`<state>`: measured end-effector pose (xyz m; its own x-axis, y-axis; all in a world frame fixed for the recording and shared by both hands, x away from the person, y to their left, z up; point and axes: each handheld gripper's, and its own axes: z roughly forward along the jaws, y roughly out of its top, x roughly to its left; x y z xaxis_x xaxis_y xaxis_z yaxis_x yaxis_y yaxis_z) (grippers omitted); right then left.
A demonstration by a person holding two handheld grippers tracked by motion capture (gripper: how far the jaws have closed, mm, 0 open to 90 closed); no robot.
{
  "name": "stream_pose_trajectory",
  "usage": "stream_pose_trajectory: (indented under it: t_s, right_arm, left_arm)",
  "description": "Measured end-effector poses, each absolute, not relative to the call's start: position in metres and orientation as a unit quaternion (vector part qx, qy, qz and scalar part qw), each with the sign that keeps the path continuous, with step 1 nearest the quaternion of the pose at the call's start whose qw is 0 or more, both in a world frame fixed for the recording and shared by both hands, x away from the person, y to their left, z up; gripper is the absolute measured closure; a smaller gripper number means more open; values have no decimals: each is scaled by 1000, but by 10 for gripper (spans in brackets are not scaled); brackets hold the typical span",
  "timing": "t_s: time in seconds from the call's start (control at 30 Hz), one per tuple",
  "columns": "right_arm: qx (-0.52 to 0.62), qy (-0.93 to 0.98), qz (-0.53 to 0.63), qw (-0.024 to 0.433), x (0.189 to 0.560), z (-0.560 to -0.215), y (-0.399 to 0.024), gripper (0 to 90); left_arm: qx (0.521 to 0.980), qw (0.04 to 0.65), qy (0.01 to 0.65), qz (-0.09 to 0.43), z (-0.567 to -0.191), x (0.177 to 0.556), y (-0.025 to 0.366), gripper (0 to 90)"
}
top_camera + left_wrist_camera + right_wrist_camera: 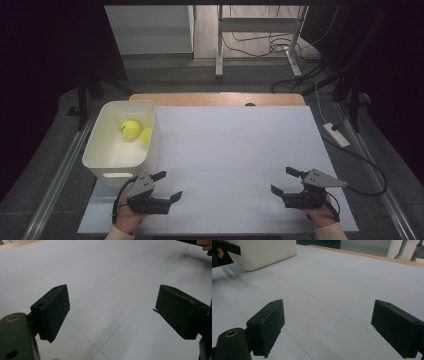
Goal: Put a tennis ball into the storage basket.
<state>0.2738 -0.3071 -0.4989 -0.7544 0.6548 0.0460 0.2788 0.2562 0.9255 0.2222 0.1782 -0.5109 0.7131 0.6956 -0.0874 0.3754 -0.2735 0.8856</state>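
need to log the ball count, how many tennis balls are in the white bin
2. One tennis ball lies toward the far end of the white bin; the second ball sits beside it against the bin's right wall, partly cut off by the rim. The near wall could hide more.

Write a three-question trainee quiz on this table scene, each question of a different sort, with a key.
1. How many tennis balls lie in the white bin?
2. True or false: the left gripper is shut on a ball.
3. Multiple choice: where does the bin stand relative to the left gripper in the high view? A) on the table's far right edge B) just beyond it, on the table's left side C) between the two grippers

Key
1. Two; one sits partly hidden against the bin's right wall.
2. False; its jaws stand open with nothing between them, like those of the right gripper.
3. B
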Motion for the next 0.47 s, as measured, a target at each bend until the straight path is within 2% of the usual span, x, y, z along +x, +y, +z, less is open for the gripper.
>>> stream_pose_trajectory:
  t_s: [0.47]
  right_arm:
    - [300, 775, 529, 175, 273, -500, -308, 117]
  left_arm:
    - [778, 500, 342, 166, -508, 222, 179, 130]
